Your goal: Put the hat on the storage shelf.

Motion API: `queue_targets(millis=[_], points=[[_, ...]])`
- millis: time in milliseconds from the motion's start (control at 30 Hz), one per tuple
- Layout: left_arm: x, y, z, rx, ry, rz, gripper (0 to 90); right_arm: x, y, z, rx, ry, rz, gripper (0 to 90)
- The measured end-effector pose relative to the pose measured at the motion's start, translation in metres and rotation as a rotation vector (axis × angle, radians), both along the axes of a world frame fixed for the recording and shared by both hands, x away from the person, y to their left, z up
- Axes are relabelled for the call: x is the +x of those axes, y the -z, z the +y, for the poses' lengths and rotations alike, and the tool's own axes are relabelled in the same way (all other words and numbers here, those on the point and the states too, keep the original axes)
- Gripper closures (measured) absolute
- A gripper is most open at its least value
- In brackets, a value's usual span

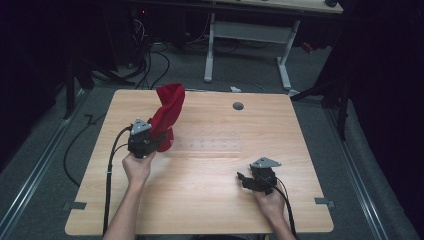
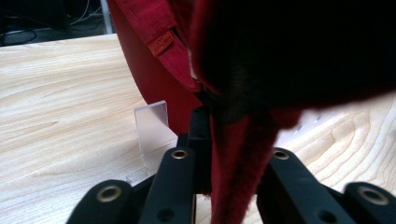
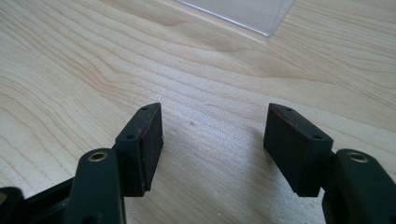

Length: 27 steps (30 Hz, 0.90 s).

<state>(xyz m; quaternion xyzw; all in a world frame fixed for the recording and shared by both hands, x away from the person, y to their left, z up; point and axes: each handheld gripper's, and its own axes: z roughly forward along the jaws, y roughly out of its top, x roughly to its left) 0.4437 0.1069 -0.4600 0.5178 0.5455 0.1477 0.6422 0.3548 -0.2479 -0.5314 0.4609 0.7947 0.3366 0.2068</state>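
Note:
A red cloth (image 1: pixel 167 112) stands lifted off the wooden table (image 1: pixel 210 200) at the left, rising up and to the back. My left gripper (image 1: pixel 159 141) is shut on its lower part. In the left gripper view the red cloth (image 2: pixel 159 70) hangs close before the camera, a folded edge pinched between the jaws of my left gripper (image 2: pixel 229 163), and a small sewn label shows on it. My right gripper (image 1: pixel 242 178) rests low over the table at the front right, open. In the right gripper view the right gripper (image 3: pixel 212 140) has only bare wood between its pads.
A clear flat plastic sheet (image 1: pixel 210 145) lies on the table's middle; its corner (image 3: pixel 243 11) shows ahead of the right gripper, and an upturned clear edge (image 2: pixel 152 123) by the cloth. A grey cable grommet (image 1: pixel 238 105) sits near the far edge. Another desk (image 1: pixel 250 30) stands behind.

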Motion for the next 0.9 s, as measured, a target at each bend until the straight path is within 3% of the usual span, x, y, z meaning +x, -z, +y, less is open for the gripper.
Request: queue_targets(millis=[133,400,667,900], points=[[-0.002,-0.001,0.000,0.004,0.002,0.008,72.6,0.000,0.000,0.000,0.001,0.001,0.001,37.8],[-0.007,-0.001,-0.001,0.056,-0.008,0.014,49.6,0.000,0.000,0.000,0.000,0.000,0.000,37.8],[-0.017,-0.002,0.006,0.047,-0.022,0.002,42.7,0.000,0.000,0.000,0.000,0.000,0.000,37.7],[-0.029,-0.008,0.006,0.063,-0.008,-0.014,40.4,0.000,0.000,0.000,0.000,0.001,0.000,37.6]])
